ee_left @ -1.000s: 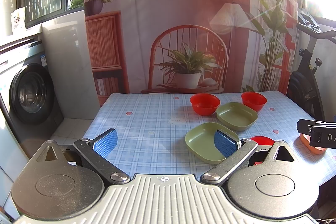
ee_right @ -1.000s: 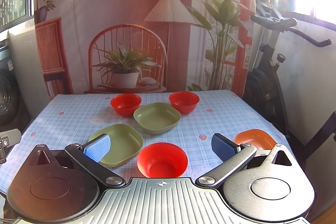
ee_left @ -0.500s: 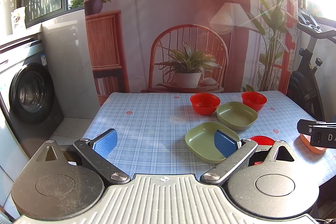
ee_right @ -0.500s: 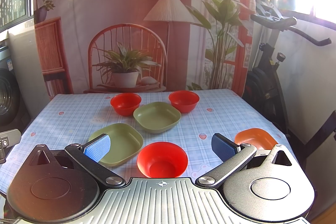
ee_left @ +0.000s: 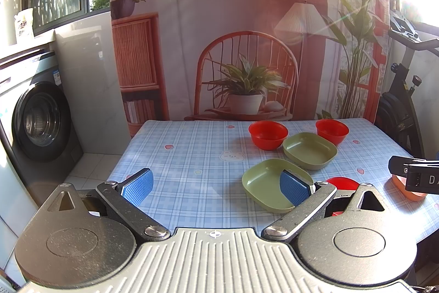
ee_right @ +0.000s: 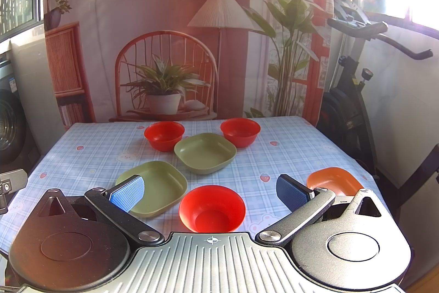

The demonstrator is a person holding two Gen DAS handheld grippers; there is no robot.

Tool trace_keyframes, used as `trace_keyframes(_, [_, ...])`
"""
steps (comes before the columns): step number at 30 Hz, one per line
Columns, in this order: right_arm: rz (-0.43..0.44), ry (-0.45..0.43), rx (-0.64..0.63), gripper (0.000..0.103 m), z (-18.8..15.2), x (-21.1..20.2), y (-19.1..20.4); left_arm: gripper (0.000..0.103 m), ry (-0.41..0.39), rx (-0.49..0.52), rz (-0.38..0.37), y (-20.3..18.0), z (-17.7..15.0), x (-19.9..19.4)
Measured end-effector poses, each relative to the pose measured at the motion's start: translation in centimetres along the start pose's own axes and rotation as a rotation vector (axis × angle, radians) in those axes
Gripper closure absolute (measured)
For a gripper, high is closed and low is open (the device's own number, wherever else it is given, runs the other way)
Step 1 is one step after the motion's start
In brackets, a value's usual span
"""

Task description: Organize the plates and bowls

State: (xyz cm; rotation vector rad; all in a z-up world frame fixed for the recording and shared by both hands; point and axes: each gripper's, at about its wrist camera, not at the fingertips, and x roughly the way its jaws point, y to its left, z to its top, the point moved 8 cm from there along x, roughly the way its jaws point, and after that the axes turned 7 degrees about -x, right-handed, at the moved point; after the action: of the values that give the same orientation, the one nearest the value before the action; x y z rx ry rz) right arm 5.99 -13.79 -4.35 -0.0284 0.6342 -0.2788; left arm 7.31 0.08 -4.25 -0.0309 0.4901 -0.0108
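Both the left gripper [ee_left: 216, 187] and right gripper [ee_right: 211, 192] hover with fingers apart and empty, the near red bowl [ee_right: 211, 208] just right of the near green plate [ee_right: 152, 188], an exercise bike [ee_right: 354, 89] beyond.

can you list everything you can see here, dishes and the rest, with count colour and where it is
red bowls: 3, red, two at the table's far side, one nearest the right gripper
green plates: 2, olive green, square, mid-table, one nearer and left of the other
orange plate: 1, orange, near right edge
table: 1, blue checked cloth
exercise bike: 1, black, right of table
washing machine: 1, dark door, left of table
left gripper: open, empty
right gripper: open, empty
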Motion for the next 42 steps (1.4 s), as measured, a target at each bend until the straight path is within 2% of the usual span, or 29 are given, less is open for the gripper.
trace_keyframes(11, [0.005, 0.000, 0.004, 0.000, 0.1, 0.0, -0.1, 0.003, 0.005, 0.000, 0.010, -0.1, 0.0, 0.1])
trace_keyframes(16, [0.041, -0.008, 0.041, 0.000, 0.2, 0.8, -0.8, 0.003, -0.002, 0.002, 0.021, 0.2, 0.9, 0.3])
trace_keyframes(26, [0.072, -0.127, 0.036, 0.001, 5.5, 2.1, -3.0, 0.003, -0.058, 0.018, 0.048, 0.4, 4.6, 2.8])
trace_keyframes(33, [0.116, -0.151, 0.071, 0.005, 8.4, 5.4, -4.0, 0.005, -0.056, 0.040, 0.031, 0.1, 7.0, 6.1])
trace_keyframes(36, [0.118, -0.157, 0.054, 0.007, 9.4, 6.9, -3.7, 0.009, -0.056, 0.042, 0.030, 0.4, 8.1, 7.7])
trace_keyframes(42, [0.142, -0.153, -0.012, 0.016, 10.7, 10.8, -2.0, 0.010, -0.068, 0.046, 0.055, 0.9, 10.2, 11.1])
